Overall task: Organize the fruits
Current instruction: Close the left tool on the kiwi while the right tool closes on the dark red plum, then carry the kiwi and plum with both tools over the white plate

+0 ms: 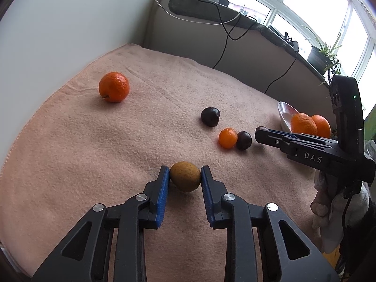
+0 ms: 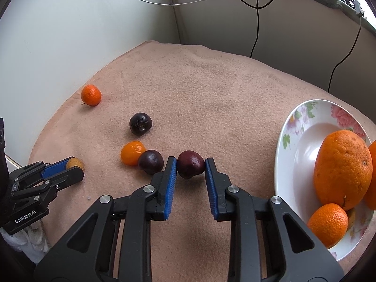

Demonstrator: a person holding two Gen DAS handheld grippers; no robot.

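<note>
1. We judge the sorting partly done; the flowered plate (image 2: 287,127) at the right already carries a large orange (image 2: 342,169), a small mandarin (image 2: 327,223) and the edge of another orange fruit at the frame's border.
2. Two fruits are in hand now; our left gripper (image 1: 185,176) has its jaws closed on a yellow-brown fruit (image 1: 185,175), and our right gripper (image 2: 190,167) has its jaws closed on a dark red plum (image 2: 190,166); both fruits sit low at the cloth, and we cannot tell whether they have left it.
3. Left on the blanket-covered desk (image 2: 199,89): a mandarin near the wall (image 2: 91,95), a dark wrinkled fruit (image 2: 140,124), and a small mandarin (image 2: 131,152) touching a dark plum (image 2: 150,161), which lies just beside the right gripper's left finger.
4. Room: the way from the held plum to the plate is bare cloth; the plate's free space is its left, near half; the desk's left edge meets the wall; dangling cables (image 2: 257,18) hang well behind, clear of the work.
</note>
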